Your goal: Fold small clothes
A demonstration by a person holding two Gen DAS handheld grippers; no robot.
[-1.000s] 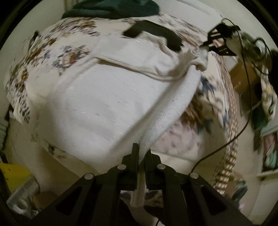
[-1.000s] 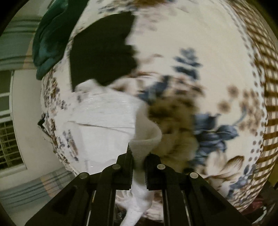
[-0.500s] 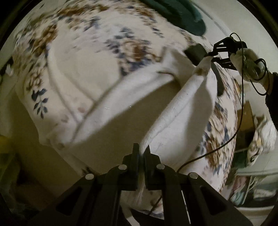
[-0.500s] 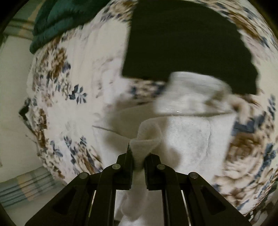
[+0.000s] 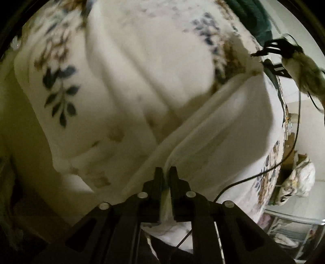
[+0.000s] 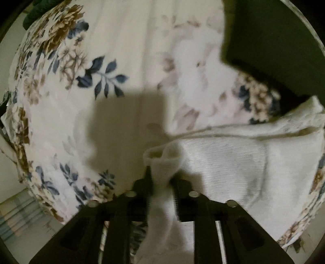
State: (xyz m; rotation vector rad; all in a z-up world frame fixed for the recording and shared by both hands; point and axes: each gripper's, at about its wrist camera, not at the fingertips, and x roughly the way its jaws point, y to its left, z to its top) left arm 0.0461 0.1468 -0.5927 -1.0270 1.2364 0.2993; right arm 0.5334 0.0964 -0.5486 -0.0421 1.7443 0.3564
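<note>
Pinching white garment (image 6: 227,162), both grippers clamped

The right gripper (image 6: 162,178) sits at six o'clock, its jaws pinched tight on a bunched fold of the white garment (image 6: 233,162) — the cloth spreads away toward three and four o'clock, lying on the floral bedsheet (image 6: 121,50). A dark cloth (image 6: 274,40) fills the one-to-two o'clock corner, and a dark green item (image 6: 30,16) peeks in at eleven. A square shadow (image 6: 121,126) falls at centre — just above the fingers.
</note>
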